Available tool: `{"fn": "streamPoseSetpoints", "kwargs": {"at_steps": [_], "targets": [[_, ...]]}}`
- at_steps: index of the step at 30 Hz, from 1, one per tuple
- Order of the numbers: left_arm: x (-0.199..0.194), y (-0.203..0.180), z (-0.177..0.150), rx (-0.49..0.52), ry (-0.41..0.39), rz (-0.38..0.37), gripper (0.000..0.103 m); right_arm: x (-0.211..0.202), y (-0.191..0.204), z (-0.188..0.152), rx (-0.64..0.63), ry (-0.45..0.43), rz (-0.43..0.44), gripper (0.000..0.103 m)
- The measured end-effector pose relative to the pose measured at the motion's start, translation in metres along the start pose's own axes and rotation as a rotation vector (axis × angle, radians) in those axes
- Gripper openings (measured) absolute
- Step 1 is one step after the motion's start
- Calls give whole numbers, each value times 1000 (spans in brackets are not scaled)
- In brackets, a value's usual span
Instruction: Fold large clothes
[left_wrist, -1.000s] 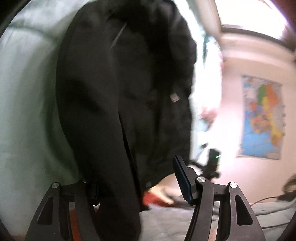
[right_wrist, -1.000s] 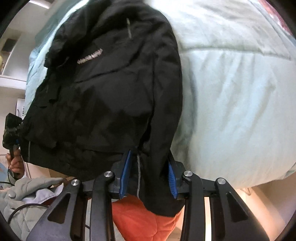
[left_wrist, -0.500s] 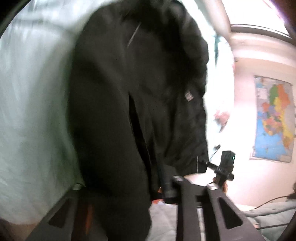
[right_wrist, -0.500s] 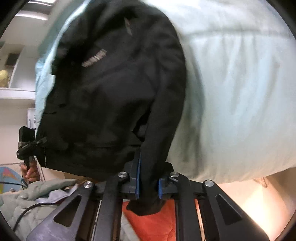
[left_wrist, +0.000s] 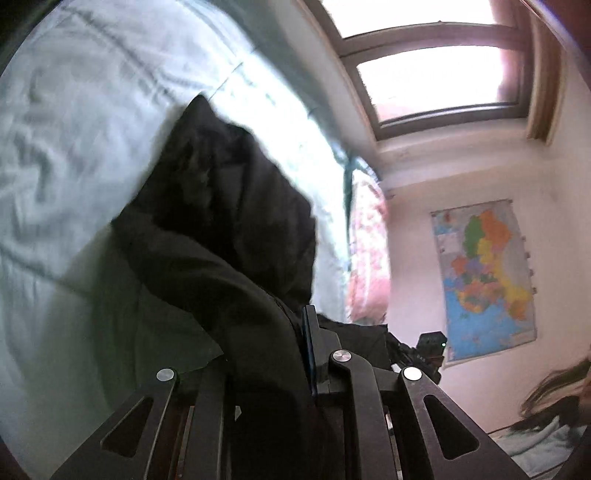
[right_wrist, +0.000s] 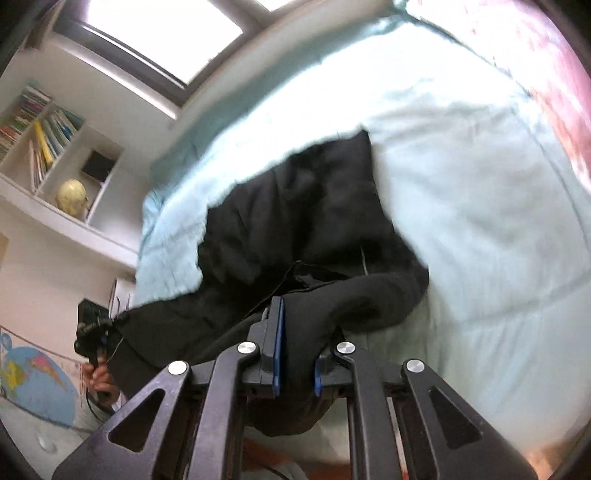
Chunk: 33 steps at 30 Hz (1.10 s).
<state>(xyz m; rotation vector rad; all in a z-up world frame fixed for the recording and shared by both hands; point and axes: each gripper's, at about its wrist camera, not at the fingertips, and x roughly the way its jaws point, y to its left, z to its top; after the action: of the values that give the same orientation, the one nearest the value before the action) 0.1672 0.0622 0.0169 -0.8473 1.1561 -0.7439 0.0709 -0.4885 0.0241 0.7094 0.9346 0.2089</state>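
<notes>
My left gripper (left_wrist: 273, 354) and right gripper (right_wrist: 295, 363) each pinch a near edge of the black jacket (right_wrist: 306, 229), which lies bunched on the pale green bed (right_wrist: 480, 206), and it looks soft, floppy and a bit heavy.

Black jacket (right_wrist: 295, 221) on pale mint bedding (right_wrist: 480, 221); multicoloured wall map (left_wrist: 484, 277).

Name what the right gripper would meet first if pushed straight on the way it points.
The right gripper is already shut on the black jacket, whose bulk lies directly ahead; beyond that is the pale green quilt. Depth is unclear.
</notes>
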Motion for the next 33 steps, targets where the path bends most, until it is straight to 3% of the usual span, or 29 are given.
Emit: {"fn": "streamPoseSetpoints", "kwargs": {"at_steps": [6,11,14,19,25,30,33], "targets": [[-17,-2,47,-9,-96,-83,16,2,23,64,-26,-105,3,16],[2,-2,102,-20,-120,-36,16,23,25,117,35,-139,-20,16],[29,10,136,-81,-116,-24,19,62,17,150,87,-132,-67,16],[90,40,184,-143,-104,130,24,130,-21,191,222,-88,-115,19],[177,102,207,-201,11,332,28,231,-52,201,236,67,-300,25],[211,124,208,-155,27,374,28,295,-77,189,238,150,-407,27],[214,122,210,-122,51,388,28,312,-78,188,221,170,-456,29]]}}
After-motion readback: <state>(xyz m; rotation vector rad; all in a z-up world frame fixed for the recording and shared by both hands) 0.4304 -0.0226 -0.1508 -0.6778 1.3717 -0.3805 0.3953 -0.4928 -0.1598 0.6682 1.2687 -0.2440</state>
